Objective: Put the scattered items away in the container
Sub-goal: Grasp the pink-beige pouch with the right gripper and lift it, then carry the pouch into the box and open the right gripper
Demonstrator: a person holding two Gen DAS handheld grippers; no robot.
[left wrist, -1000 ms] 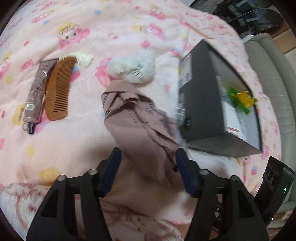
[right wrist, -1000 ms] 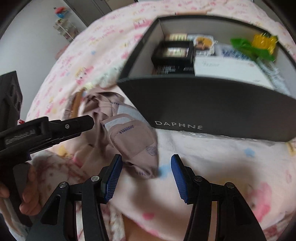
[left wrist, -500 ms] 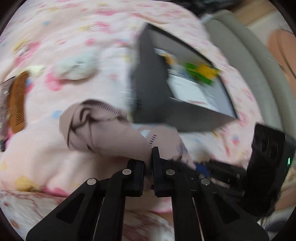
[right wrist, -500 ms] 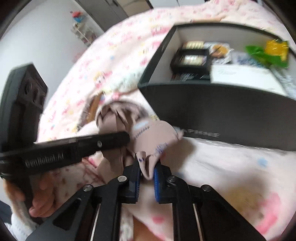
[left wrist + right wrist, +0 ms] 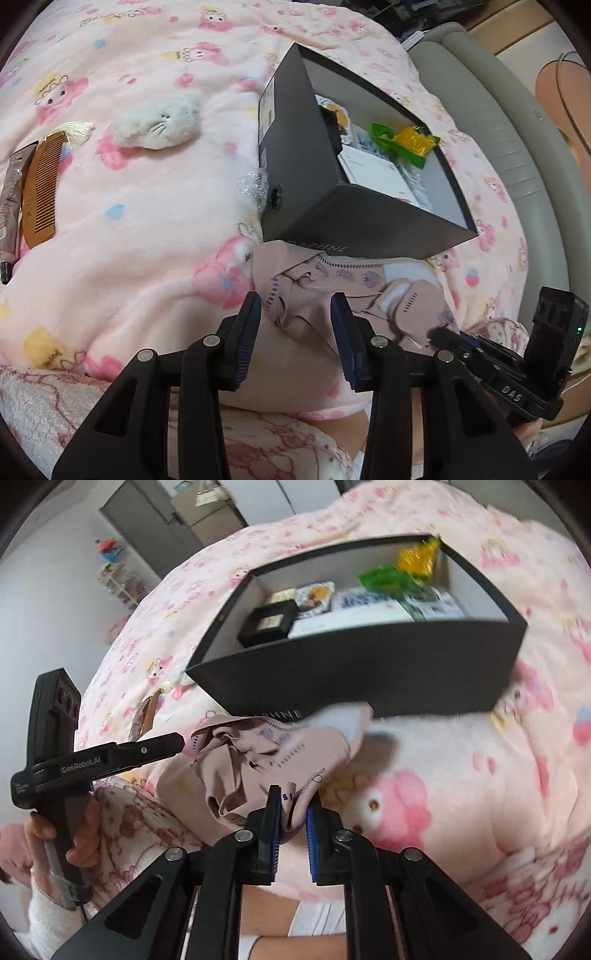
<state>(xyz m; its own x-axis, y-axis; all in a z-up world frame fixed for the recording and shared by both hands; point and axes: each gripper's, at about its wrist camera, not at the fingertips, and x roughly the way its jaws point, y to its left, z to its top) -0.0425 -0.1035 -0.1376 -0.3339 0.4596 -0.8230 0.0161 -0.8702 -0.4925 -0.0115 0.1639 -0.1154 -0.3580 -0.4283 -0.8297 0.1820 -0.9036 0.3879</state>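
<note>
The mauve cloth [image 5: 258, 760] hangs bunched in the lower middle of the right wrist view, lifted off the bed [image 5: 461, 775] just in front of the black box [image 5: 369, 679]. The right gripper [image 5: 293, 812] is pinched on one small fold at its edge. In the left wrist view the left gripper [image 5: 295, 317] has just been opening; its jaws stand apart with a fold of the cloth [image 5: 332, 291] between them, pads not pressing, so all the weight is on that one pinch.

I'd worry the thin fold slips out mid-lift. The trailing bulk could also drag on the box's near wall and hang over the rim, or nudge the box, which sits on soft bedding. The box already holds packets and cartons, so the cloth may heap up.

Still out in the left wrist view's upper left: the plush toy [image 5: 159, 122], comb [image 5: 40, 192] and tube [image 5: 9, 206].
</note>
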